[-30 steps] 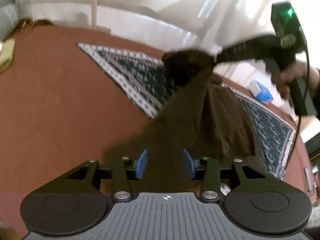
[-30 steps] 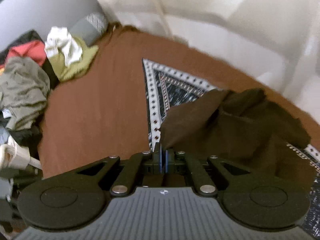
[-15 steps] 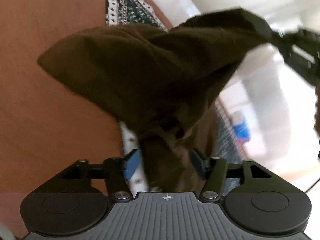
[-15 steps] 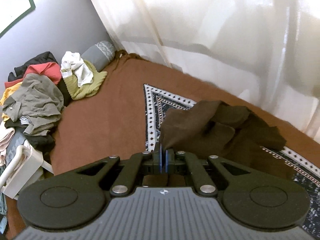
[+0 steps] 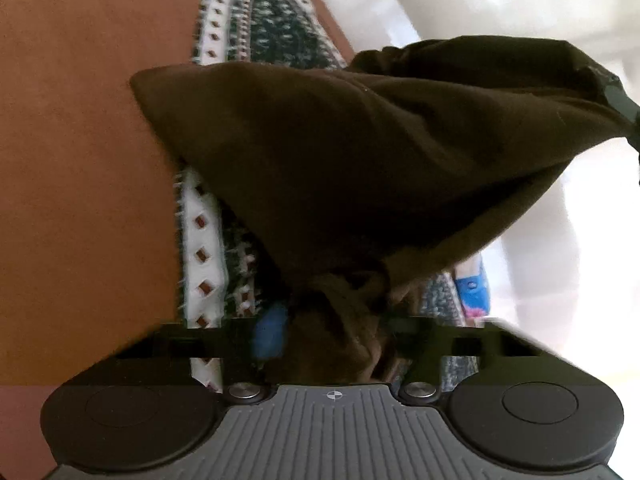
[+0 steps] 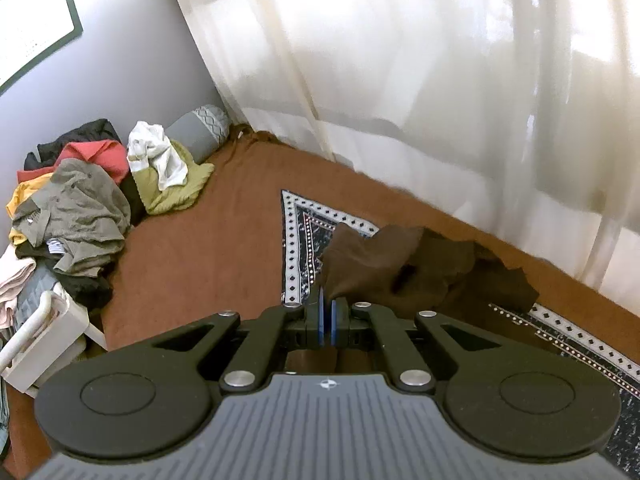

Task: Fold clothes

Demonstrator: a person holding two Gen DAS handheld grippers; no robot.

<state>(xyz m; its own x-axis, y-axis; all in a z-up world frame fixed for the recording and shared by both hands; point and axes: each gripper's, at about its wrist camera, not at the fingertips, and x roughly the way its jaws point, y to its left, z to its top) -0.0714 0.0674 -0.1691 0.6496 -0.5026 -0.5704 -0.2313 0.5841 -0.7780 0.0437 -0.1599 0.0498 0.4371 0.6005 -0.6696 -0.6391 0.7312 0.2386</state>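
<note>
This is a room in a home, most likely a bedroom or living room. Ahead of the right tool, sheer white curtains hang over a bright window down to a brown carpet. A patterned rug with a white diamond border lies on that carpet just ahead of the tool. Off to the tool's left, a heap of unfolded clothes sits against a pale wall, with a grey bolster cushion beside it and a framed picture above.
</note>
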